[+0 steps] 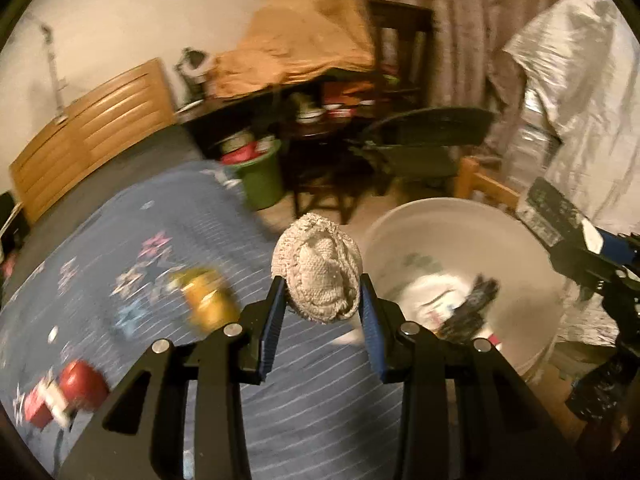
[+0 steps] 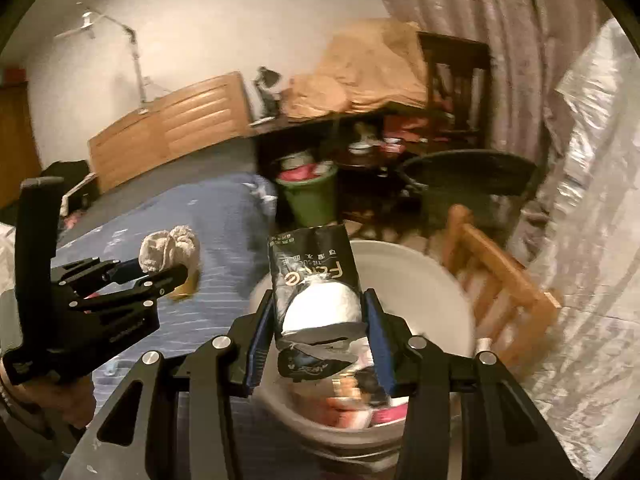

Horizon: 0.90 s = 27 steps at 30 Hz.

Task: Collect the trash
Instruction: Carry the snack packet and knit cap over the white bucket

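So my left gripper [image 1: 322, 300] is clamping a crumpled off-white knitted rag [image 1: 318, 270], my right gripper [image 2: 318, 320] a black-and-white tissue pack [image 2: 316, 280], both near the white plastic bucket [image 2: 400, 272], presumably for dropping in.

Two handheld grippers share one build: the left gripper [image 1: 322, 292] and right gripper [image 2: 320, 312] are matte black linkage frames with triangular cut-outs, round silver pivot screws and ribbed blue pads [image 1: 272, 330]. Seen side-on, a tall black handle rises behind the left frame.
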### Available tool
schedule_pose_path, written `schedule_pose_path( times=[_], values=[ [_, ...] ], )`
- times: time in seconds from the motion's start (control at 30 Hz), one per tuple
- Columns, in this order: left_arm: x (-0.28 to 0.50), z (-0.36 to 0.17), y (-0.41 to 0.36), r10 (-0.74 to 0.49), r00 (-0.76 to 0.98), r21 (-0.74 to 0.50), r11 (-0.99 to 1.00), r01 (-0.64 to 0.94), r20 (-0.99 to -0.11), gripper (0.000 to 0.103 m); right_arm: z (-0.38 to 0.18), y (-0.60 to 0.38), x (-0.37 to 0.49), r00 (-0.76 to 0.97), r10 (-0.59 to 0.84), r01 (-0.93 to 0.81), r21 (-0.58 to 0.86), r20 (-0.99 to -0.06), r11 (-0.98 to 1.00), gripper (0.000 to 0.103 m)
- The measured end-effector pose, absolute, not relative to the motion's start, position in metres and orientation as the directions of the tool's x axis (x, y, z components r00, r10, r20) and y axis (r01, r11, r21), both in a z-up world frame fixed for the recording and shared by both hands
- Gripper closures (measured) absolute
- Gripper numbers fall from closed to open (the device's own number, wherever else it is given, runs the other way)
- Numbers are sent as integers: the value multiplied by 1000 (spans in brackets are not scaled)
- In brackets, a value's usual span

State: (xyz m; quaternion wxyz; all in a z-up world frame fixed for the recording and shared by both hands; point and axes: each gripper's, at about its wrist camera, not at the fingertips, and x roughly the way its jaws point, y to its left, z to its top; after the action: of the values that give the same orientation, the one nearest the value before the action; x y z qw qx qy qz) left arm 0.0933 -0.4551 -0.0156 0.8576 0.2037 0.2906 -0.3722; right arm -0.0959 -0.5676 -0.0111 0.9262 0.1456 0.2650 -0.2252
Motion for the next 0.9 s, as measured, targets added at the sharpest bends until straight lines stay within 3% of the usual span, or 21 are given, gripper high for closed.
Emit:
schedule_pose_path(
  times=[0.33,0.9],
  values=[
    [91,-37,-545,-591,374,65,476,877,-714,68,-26,-639,-107,685,-406,588,130,-605,798,58],
    [91,-53,-553,-573,359,76,457,886,-737,68,-45,-632,-96,667,-380,585,134,-641,800,58]
  ],
)
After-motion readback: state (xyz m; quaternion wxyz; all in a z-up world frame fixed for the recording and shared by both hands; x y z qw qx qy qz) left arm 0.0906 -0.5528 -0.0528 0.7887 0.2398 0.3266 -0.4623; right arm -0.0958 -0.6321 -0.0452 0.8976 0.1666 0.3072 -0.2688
